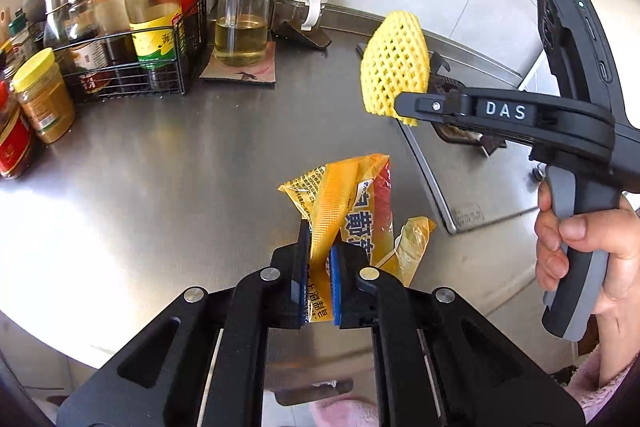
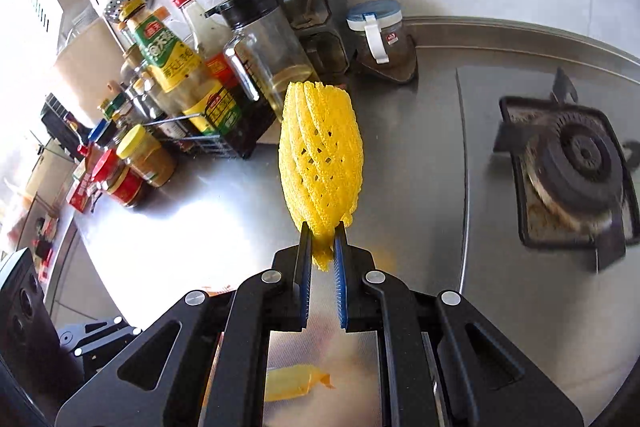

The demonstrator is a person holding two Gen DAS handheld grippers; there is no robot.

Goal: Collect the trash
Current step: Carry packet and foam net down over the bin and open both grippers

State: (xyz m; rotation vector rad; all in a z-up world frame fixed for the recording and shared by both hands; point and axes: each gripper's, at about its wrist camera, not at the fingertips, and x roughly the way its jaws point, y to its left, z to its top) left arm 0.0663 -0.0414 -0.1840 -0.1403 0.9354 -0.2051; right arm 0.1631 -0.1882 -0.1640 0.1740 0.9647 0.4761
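My left gripper (image 1: 320, 247) hangs over the counter (image 1: 160, 187) with a wrapper (image 1: 344, 203) between its pads. Taking the oil jug (image 1: 240, 11) as landmark: the bottle rack (image 1: 132, 67) stands just left of it, loose jars (image 1: 42, 95) left of the rack, a small lidded jar (image 1: 305, 5) right of the jug. My right gripper (image 2: 323, 231), well right of the jug, holds a foam net (image 2: 320, 155) above the counter. The burner (image 2: 576, 167) lies farther right.
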